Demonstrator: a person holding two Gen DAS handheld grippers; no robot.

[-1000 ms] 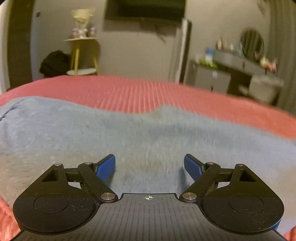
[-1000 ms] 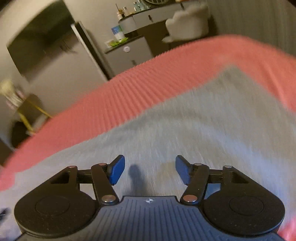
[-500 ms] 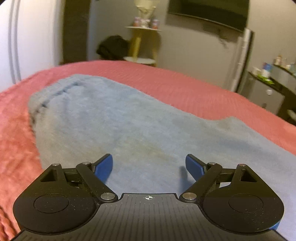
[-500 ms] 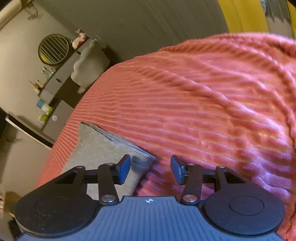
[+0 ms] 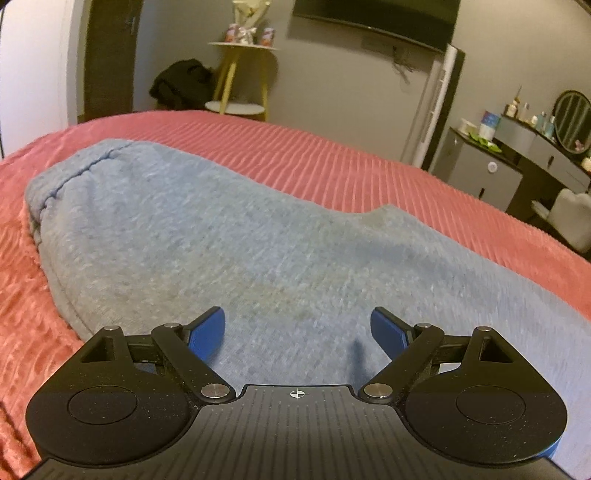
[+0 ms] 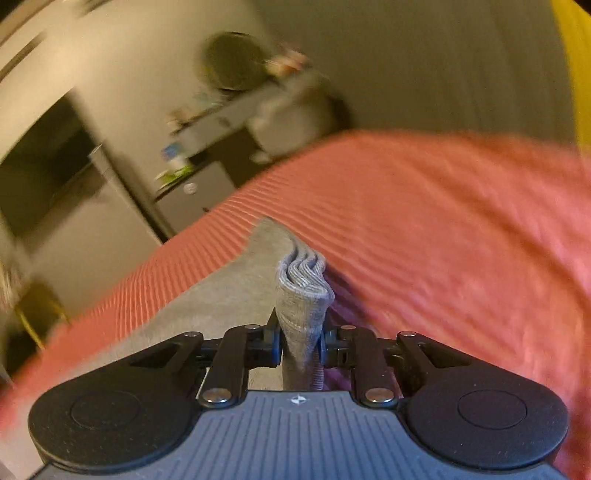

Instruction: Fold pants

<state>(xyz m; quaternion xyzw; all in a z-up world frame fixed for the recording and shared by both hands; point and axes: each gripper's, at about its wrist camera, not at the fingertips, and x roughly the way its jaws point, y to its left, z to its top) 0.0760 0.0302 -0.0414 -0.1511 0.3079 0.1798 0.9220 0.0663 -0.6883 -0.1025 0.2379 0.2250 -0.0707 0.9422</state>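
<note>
Grey-blue sweatpants [image 5: 229, 240] lie stretched across a ribbed pink bedspread [image 5: 332, 158], with the waistband at the far left. My left gripper [image 5: 297, 332] hovers just above the middle of the cloth, open wide, with nothing between its blue pads. In the right wrist view the jaws of my right gripper [image 6: 298, 345] are closing on the bunched leg-end hem of the pants [image 6: 303, 295]. The layered cuff stands up between the pads, pinched and lifted off the bedspread [image 6: 443, 221].
Beyond the bed stand a yellow-legged side table [image 5: 240, 77], a dark bundle [image 5: 181, 85] on the floor, a tall white fan [image 5: 439, 107], a grey cabinet [image 5: 480, 173] and a dresser with a round mirror [image 5: 569, 118]. A wall screen [image 5: 373, 18] hangs above.
My right gripper swept along the pants to the leg end and shut on the cuff. The left gripper's view swung left, bringing the waistband into sight; it stayed open.
</note>
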